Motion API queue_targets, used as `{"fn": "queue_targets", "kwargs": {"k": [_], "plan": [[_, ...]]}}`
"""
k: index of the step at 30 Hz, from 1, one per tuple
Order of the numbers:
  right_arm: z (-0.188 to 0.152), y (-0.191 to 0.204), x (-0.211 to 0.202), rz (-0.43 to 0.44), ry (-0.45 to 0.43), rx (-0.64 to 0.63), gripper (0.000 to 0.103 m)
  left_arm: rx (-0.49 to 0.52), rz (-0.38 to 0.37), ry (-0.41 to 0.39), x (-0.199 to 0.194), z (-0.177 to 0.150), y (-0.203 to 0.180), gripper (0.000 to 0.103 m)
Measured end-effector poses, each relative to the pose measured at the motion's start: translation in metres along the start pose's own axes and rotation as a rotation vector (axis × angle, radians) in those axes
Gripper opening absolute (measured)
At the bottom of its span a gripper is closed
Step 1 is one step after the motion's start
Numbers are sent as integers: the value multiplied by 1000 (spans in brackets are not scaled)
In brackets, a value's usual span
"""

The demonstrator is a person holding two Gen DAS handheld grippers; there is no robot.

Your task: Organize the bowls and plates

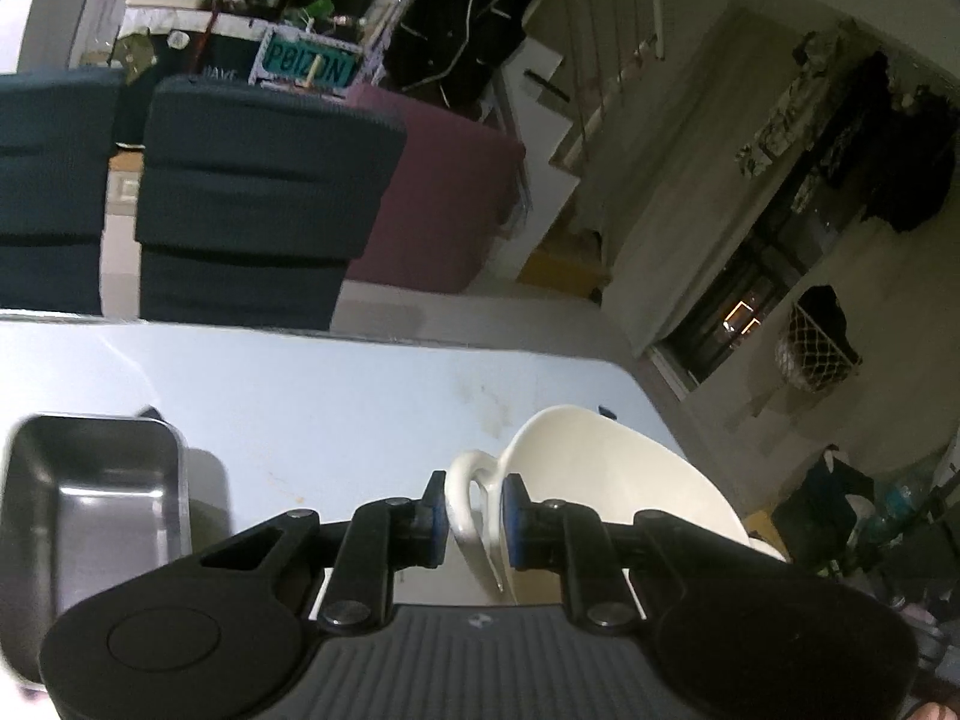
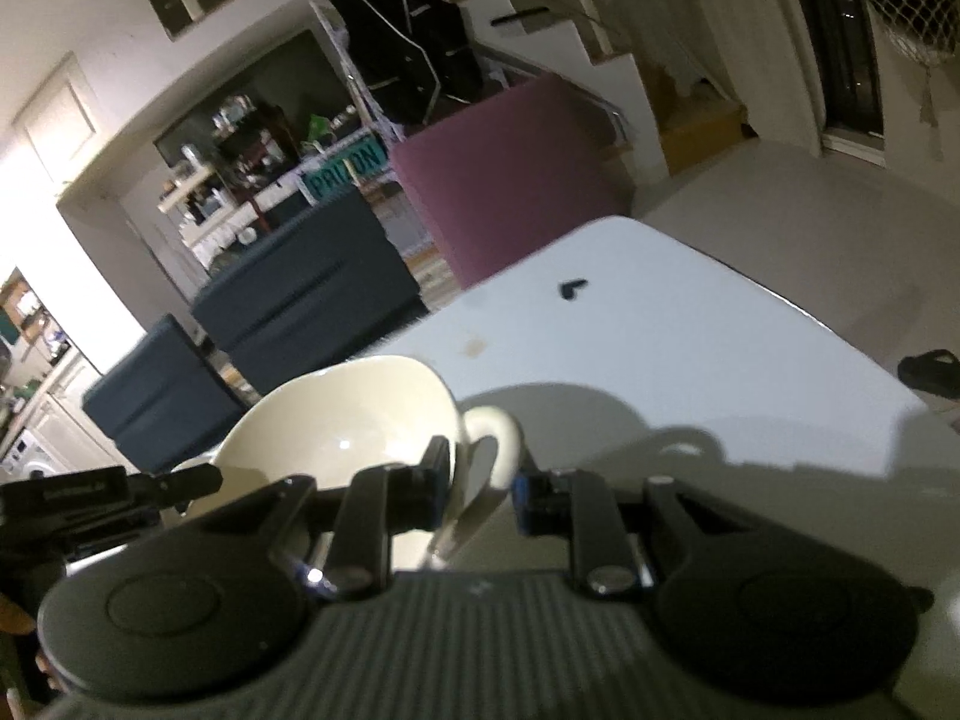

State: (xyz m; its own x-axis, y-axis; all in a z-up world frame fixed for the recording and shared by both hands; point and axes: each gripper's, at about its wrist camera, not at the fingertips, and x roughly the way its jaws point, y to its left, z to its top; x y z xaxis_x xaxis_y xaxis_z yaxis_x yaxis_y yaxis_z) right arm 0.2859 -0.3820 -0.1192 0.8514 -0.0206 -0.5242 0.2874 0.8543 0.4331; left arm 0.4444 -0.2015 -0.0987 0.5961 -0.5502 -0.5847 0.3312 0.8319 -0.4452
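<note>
A: Left wrist view. What does the left gripper (image 1: 474, 510) hold?

B: Its two fingers bracket the loop handle (image 1: 471, 492) of a cream bowl (image 1: 600, 480). The blue pads (image 1: 513, 516) sit on either side of the handle; the right one meets the bowl's wall, while a narrow gap shows at the left one. The jaws are nearly together around the handle, but whether they actually press on it cannot be told.

A: Where is the bowl?

B: At the right end of the white table (image 1: 336, 396), near the rounded corner, tilted with its opening towards the camera. A steel tray (image 1: 96, 516) sits on the table well to the left.

A: Right wrist view. And the right gripper (image 2: 480, 492)?

B: The same arrangement from the other side: its fingers flank the second handle (image 2: 489, 450) of the bowl (image 2: 348, 426), with small gaps visible at both pads. A firm grip cannot be confirmed. The bowl is to the left of the fingers, the table (image 2: 660, 330) beyond it, and the other gripper's dark tip (image 2: 192, 483) shows at the bowl's left rim.

A: Background?

B: Two dark blue chairs (image 1: 258, 192) and a maroon block (image 1: 444, 192) stand beyond the table.
</note>
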Motion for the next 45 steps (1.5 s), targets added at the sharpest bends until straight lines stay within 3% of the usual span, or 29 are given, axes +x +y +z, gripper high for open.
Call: {"fn": "queue_targets", "kwargs": {"k": [16, 29, 37, 45], "plan": [[-1, 64, -70, 143, 20, -77, 24, -63, 75, -70, -163, -14, 7, 18], [-28, 109, -118, 260, 82, -152, 24, -108, 143, -129, -295, -62, 26, 18], [-47, 125, -123, 295, 155, -216, 24, -166, 161, -120, -331, -102, 52, 17], [-67, 114, -98, 291, 264, -218, 24, -201, 118, -87, -328, -144, 82, 17]]}}
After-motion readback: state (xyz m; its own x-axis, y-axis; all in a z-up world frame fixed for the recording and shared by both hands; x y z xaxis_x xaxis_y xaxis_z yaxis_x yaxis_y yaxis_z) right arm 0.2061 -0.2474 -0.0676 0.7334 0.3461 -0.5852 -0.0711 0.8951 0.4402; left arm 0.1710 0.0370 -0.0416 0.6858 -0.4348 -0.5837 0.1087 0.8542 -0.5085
